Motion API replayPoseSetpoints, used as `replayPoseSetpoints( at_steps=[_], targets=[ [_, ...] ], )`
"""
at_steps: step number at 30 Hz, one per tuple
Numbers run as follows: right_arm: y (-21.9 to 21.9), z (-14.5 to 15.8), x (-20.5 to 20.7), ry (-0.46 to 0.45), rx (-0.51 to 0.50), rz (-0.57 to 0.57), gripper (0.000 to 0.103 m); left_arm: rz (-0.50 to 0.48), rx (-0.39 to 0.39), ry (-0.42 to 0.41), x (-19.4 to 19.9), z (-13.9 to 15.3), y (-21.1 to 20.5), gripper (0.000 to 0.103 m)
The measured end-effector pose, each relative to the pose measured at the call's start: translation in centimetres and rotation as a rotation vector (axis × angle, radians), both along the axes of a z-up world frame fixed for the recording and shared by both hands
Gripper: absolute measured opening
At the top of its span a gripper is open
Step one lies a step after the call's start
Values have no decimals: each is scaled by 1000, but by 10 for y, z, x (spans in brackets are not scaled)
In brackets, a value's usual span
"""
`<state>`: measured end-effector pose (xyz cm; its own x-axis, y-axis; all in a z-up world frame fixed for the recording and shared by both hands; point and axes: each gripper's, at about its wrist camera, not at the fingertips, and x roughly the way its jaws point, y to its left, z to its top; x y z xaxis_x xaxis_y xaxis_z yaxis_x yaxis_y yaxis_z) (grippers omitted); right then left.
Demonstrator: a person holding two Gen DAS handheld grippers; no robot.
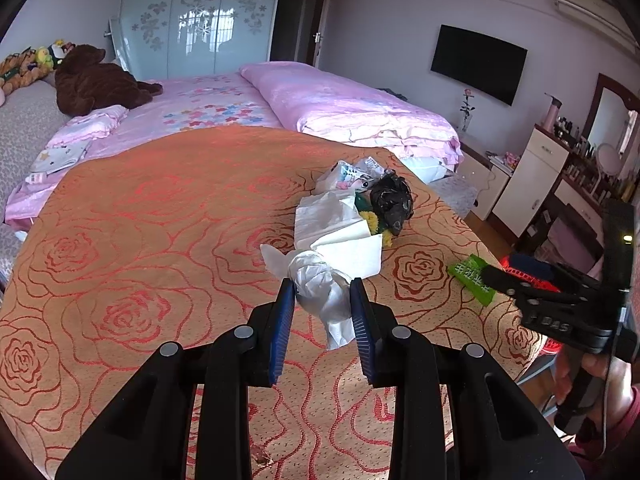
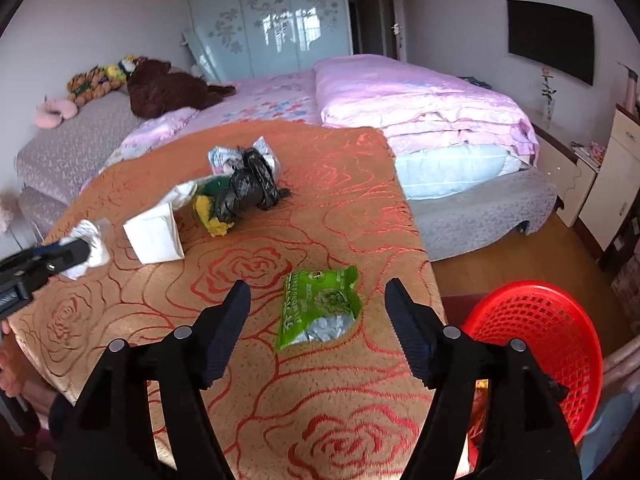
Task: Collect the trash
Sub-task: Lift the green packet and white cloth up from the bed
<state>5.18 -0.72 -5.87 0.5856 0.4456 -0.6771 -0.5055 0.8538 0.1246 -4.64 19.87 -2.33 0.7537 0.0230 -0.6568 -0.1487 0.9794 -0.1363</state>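
Note:
My left gripper [image 1: 322, 294] is shut on a crumpled white tissue wad [image 1: 320, 286], held just above the rose-patterned orange cloth [image 1: 140, 240]; it also shows in the right wrist view [image 2: 86, 244]. My right gripper [image 2: 316, 300] is open and empty, its jaws on either side of a green snack packet [image 2: 318, 308] lying flat on the cloth; the packet also shows in the left wrist view [image 1: 472, 278]. Further back lie a white paper sheet [image 2: 154, 234], a black plastic bag [image 2: 250, 186], a yellow-green scrap [image 2: 210, 210] and a printed wrapper [image 2: 224, 156].
A red mesh basket [image 2: 536, 344] stands on the floor right of the cloth-covered surface. A bed with pink bedding [image 2: 420, 96] lies behind, with plush toys [image 2: 160, 84] on it. A white cabinet [image 1: 528, 176] and dresser stand at the right wall.

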Motion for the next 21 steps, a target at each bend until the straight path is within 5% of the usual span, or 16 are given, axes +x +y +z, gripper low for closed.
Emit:
replayPoseSetpoints(
  at_steps=[7,14,21],
  targets=[
    [11,-21,16,53,-49,20,67,-1,3,3,1,-1,2,28],
    [8,-25,17,64,-34,23,42,-1,7,9,4,-5,-1,28],
    [8,-22,11,53,-30,39,36,2,12,10,7,-6,-2,28]
  ],
)
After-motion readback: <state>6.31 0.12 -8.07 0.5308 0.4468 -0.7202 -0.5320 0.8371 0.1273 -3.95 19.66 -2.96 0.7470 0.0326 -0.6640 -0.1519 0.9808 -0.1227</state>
